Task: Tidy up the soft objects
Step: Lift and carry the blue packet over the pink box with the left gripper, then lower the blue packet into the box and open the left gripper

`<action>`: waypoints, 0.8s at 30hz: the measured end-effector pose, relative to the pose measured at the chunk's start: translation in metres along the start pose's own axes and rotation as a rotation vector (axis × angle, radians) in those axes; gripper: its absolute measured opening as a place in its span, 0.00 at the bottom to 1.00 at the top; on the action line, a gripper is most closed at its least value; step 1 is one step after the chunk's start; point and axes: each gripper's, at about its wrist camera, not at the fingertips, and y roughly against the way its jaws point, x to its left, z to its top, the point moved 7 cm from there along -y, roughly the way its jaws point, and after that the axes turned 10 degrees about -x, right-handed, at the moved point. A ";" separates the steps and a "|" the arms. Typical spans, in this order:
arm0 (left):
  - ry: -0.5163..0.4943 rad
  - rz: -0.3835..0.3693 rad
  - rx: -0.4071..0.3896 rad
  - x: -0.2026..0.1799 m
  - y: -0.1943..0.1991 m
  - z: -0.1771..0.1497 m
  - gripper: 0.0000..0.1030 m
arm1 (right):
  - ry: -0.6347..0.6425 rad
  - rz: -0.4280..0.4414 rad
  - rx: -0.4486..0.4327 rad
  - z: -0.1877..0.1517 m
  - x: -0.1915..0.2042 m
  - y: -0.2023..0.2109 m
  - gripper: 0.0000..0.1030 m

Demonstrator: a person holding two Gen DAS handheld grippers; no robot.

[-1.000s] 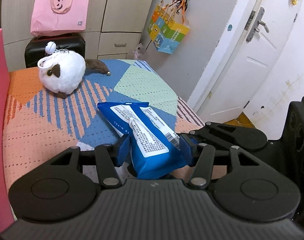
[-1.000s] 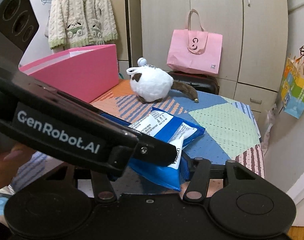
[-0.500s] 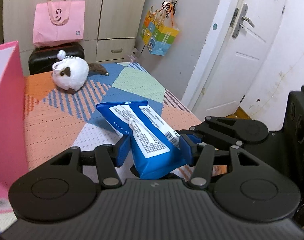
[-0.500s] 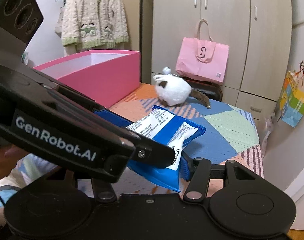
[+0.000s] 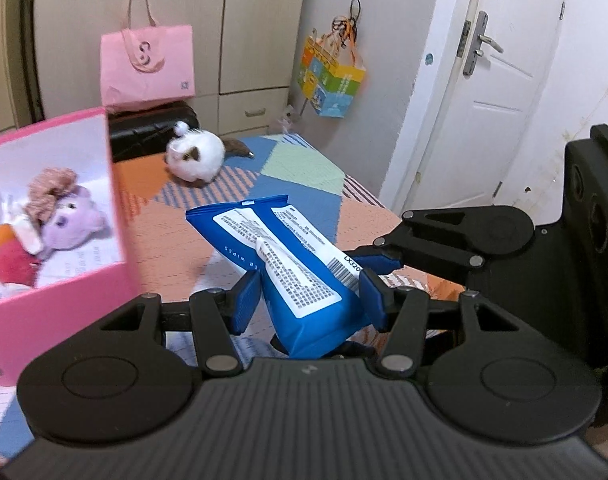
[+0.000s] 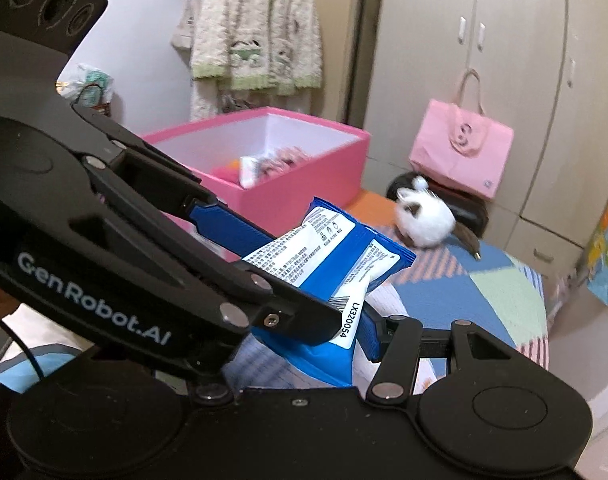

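Observation:
Both grippers are shut on one blue pack of wet wipes (image 5: 288, 264), held in the air above the patterned bed (image 5: 304, 172). My left gripper (image 5: 309, 294) clamps its near end. My right gripper (image 6: 335, 320) grips the same pack (image 6: 335, 256) from the side, and its arm shows in the left wrist view (image 5: 463, 236). A pink box (image 5: 56, 208) stands at the left with soft toys (image 5: 64, 216) inside; it also shows in the right wrist view (image 6: 288, 184). A white plush toy (image 5: 196, 156) lies far back on the bed.
A pink tote bag (image 5: 148, 64) sits on a black suitcase (image 5: 152, 128) by the wardrobe. A colourful bag (image 5: 331, 76) hangs on the wall. A white door (image 5: 483, 92) is at the right. A cardigan (image 6: 256, 28) hangs behind the box.
Both grippers have lifted the wipes pack higher and drawn back toward the pink box. The box's inside and its toys have come into view.

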 end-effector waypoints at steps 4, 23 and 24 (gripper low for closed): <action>-0.008 0.023 -0.020 0.009 0.022 0.010 0.51 | 0.021 0.029 -0.021 0.021 0.014 0.000 0.59; 0.016 0.123 -0.188 0.107 0.050 0.070 0.51 | 0.065 0.108 -0.131 0.111 0.028 -0.072 0.59; 0.024 0.124 -0.188 0.114 0.047 0.073 0.51 | 0.064 0.111 -0.125 0.113 0.026 -0.080 0.59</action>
